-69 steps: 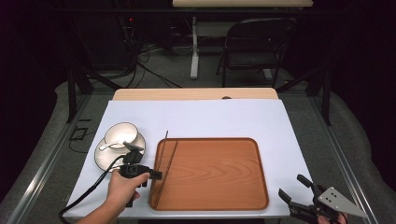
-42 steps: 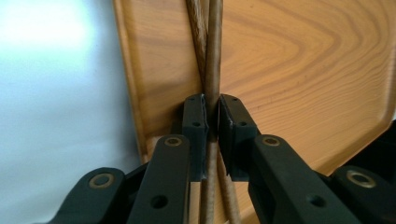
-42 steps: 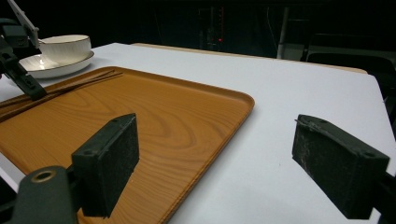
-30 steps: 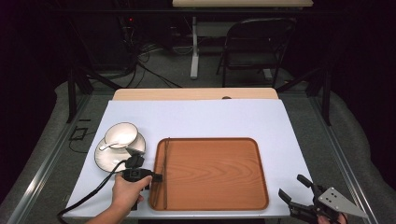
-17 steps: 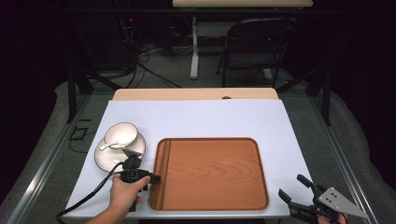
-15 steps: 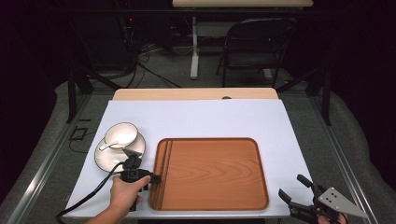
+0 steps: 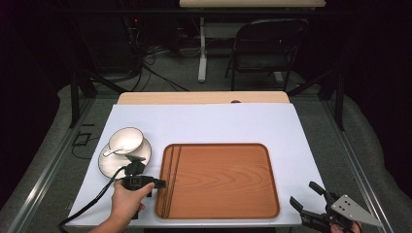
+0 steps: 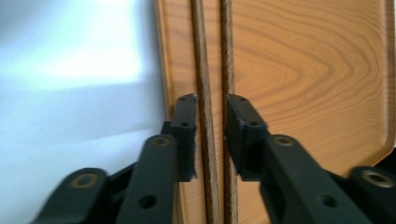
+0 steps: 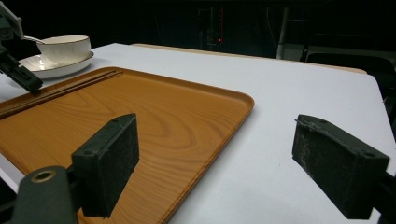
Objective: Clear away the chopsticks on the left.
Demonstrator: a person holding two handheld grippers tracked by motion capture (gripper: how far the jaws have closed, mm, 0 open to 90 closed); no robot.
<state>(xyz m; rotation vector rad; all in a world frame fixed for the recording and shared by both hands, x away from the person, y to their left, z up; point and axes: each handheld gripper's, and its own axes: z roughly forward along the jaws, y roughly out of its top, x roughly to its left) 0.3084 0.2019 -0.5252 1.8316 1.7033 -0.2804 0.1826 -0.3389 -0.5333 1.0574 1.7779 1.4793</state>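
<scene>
Reference frame: high view, table centre as dial centre, 12 o'clock away from the person.

Far left, at 9 o'clock: a saucer (image 7: 112, 163) carrying a bowl (image 7: 126, 140) with a spoon (image 7: 112, 151) resting in it. The saucer sits near the left table (image 7: 209, 121) edge, just beside the tray's left rim but apart from it.

Left gripper (image 7: 160, 183), at 7 o'clock: held in the left hand (image 7: 127, 199), jaws pointing toward 3 o'clock across the tray's left rim. Its jaws have just been opening. In the left gripper view the pads (image 8: 187, 135) stand a little apart, with the two chopsticks (image 8: 212, 93) between them; a gap shows on each side, so the pads do not press on the sticks.

Chopsticks (image 7: 171, 179): lying flat in the tray, side by side, parallel to its left rim and just inside it, running from 12 to 6 o'clock.

Tray (image 7: 228, 213): at 6 o'clock, close to the near table edge. The rest of its floor, from the chopsticks to the right rim, is bare wood. White table surface lies open beyond the tray toward 12 o'clock and in a narrower strip at 3 o'clock.

Right gripper (image 7: 307, 193), at 5 o'clock: off the table's near right corner, well apart from the tray. Jaws stand wide apart with nothing between them.
</scene>
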